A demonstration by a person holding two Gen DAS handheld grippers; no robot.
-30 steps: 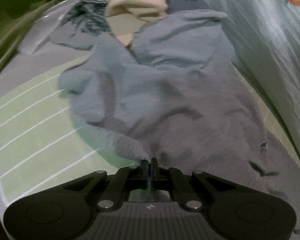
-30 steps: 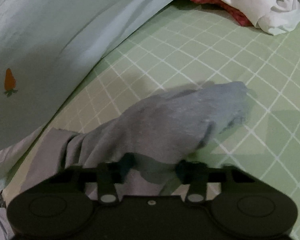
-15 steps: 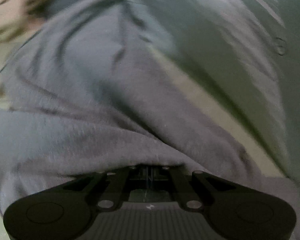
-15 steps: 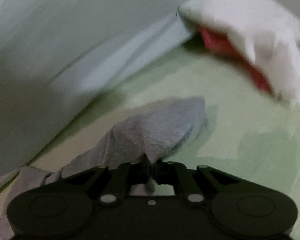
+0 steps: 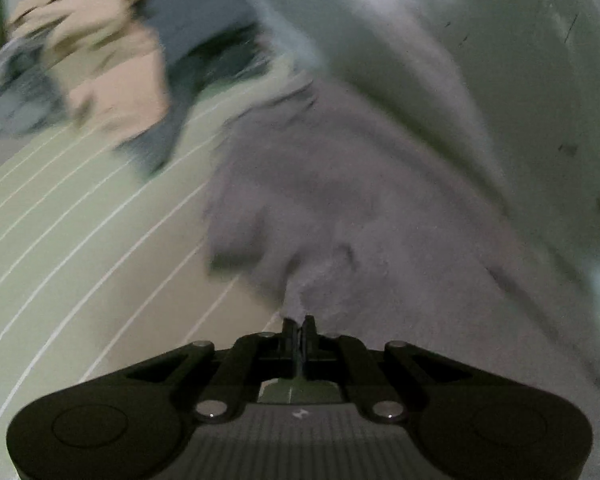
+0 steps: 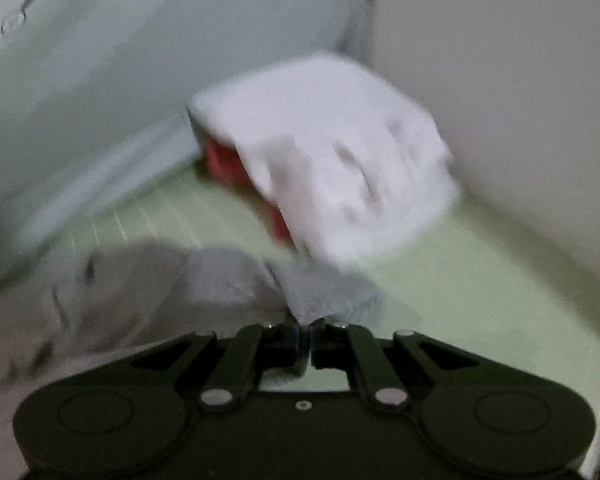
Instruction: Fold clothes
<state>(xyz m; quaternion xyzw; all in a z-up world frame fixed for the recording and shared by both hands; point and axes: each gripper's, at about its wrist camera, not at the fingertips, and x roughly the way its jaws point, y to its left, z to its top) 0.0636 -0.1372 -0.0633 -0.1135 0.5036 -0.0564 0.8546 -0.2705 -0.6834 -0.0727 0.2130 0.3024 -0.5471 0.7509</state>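
A green checked bed sheet (image 5: 72,264) is carrying everything, a pale wall behind it. On it, the grey garment (image 5: 340,200) is lying crumpled; the left tool (image 5: 299,326) is pinching its near edge, the right tool (image 6: 304,330) another edge. Judging by this, they are spreading it; next, pull it flat. No writing is legible.

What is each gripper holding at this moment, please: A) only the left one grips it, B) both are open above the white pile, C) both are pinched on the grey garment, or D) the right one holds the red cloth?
C: the left gripper and the right gripper are each closed on a bunched edge of the grey garment.
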